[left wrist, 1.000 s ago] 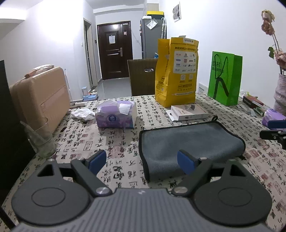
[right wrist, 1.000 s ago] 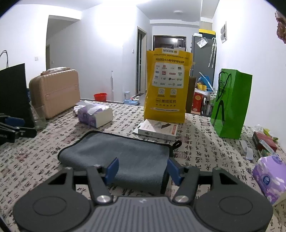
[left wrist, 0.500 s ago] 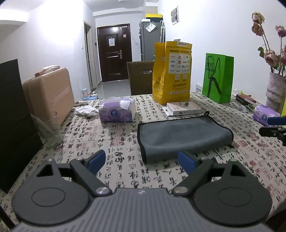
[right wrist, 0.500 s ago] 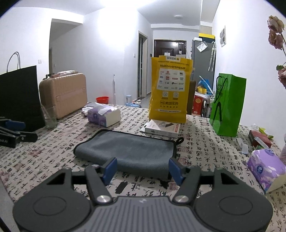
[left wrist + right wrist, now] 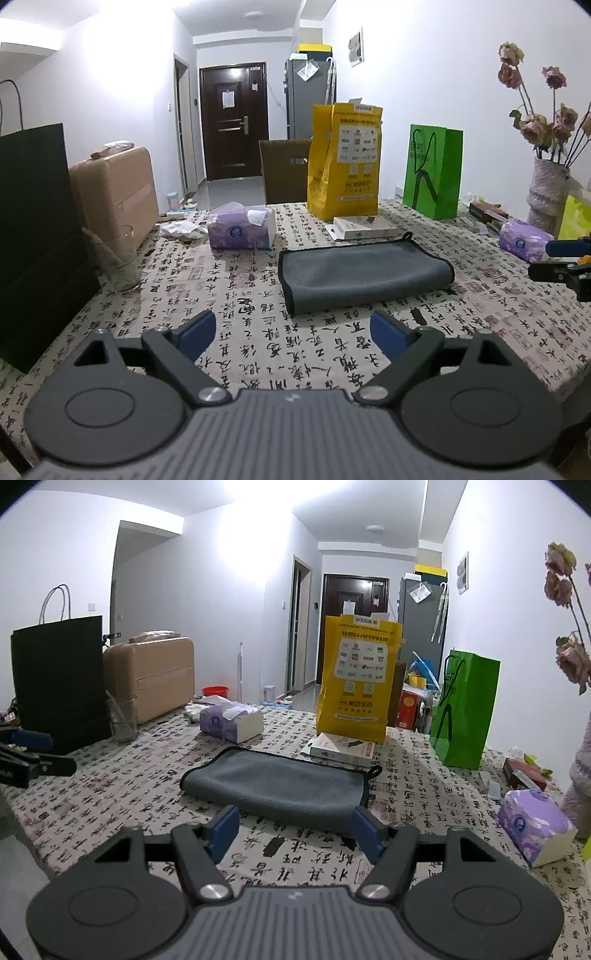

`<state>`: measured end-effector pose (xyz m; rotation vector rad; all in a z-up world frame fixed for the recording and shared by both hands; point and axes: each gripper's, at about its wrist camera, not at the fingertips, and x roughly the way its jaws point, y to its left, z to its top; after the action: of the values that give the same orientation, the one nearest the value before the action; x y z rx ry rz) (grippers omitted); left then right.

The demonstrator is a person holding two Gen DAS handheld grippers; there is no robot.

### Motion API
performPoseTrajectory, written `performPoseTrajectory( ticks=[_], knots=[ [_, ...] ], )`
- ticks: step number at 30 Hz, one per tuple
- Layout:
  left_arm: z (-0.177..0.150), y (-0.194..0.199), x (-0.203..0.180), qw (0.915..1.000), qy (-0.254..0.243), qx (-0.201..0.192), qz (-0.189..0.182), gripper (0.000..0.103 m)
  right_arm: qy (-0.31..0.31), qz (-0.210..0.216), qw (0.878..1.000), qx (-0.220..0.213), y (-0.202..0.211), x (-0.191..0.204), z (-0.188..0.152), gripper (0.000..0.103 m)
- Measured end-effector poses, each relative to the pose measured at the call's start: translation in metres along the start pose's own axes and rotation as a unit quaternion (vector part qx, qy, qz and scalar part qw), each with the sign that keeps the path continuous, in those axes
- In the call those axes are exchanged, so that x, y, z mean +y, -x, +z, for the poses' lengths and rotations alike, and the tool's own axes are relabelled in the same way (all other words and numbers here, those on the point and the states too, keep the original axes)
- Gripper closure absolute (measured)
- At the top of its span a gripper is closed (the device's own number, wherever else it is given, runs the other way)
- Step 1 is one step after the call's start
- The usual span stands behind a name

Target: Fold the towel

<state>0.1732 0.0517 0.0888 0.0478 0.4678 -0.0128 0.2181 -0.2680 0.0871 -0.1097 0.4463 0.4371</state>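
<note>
Both of my grippers are hanging spread wide with nothing between their blue pads. My left gripper [image 5: 293, 330] is hovering over the near part of the table [image 5: 236, 332], and my right gripper [image 5: 292, 829] is doing the same from the other side; neither is touching the towel [image 5: 364, 275]. In the left wrist view my right gripper is poking in at the far right edge, and in the right wrist view my left gripper is showing at the far left edge.

Just beyond my fingers the grey towel is lying folded flat on the calligraphy-print cloth, its black-trimmed edges visible and a small loop sticking out at its far right corner. Behind it a flat white box [image 5: 364, 227] is sitting, and past that a yellow bag [image 5: 345, 162] is standing upright with a green bag [image 5: 432, 171] to its right. A purple tissue pack [image 5: 240, 230] is resting far left of the towel, a glass [image 5: 118, 258] farther left beside a black bag [image 5: 35, 236].
</note>
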Motion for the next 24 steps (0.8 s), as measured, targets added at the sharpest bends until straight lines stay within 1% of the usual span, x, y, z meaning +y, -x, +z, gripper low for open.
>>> performPoseTrajectory(
  ticks=[2, 4, 6, 9, 14, 17, 24],
  knots=[
    [-0.003, 0.009, 0.000, 1.0000, 0.000, -0.006, 0.001, 0.008, 0.004, -0.001, 1.000, -0.002, 0.009, 0.004, -0.003, 0.031],
    [-0.006, 0.019, 0.001, 0.9999, -0.003, -0.016, 0.000, 0.003, 0.006, -0.002, 1.000, -0.007, 0.018, 0.008, -0.006, 0.024],
    [-0.011, 0.030, 0.000, 0.9995, -0.013, -0.029, 0.005, 0.000, 0.009, 0.002, 1.000, -0.011, 0.027, 0.011, -0.008, 0.021],
    [-0.018, 0.039, -0.002, 0.9990, -0.026, -0.035, 0.011, 0.000, 0.011, 0.005, 1.000, -0.013, 0.036, 0.015, -0.012, 0.017],
    [-0.030, 0.050, -0.006, 0.9985, -0.028, -0.041, 0.021, 0.000, -0.001, 0.013, 1.000, -0.016, 0.050, 0.020, -0.017, 0.016],
    [-0.036, 0.055, -0.009, 0.9984, -0.030, -0.045, 0.019, 0.000, -0.005, 0.018, 1.000, -0.021, 0.059, 0.024, -0.019, 0.013],
    [-0.047, 0.070, -0.010, 0.9974, -0.024, -0.059, 0.034, 0.000, -0.017, 0.016, 0.999, -0.030, 0.078, 0.032, -0.029, 0.010]
  ],
)
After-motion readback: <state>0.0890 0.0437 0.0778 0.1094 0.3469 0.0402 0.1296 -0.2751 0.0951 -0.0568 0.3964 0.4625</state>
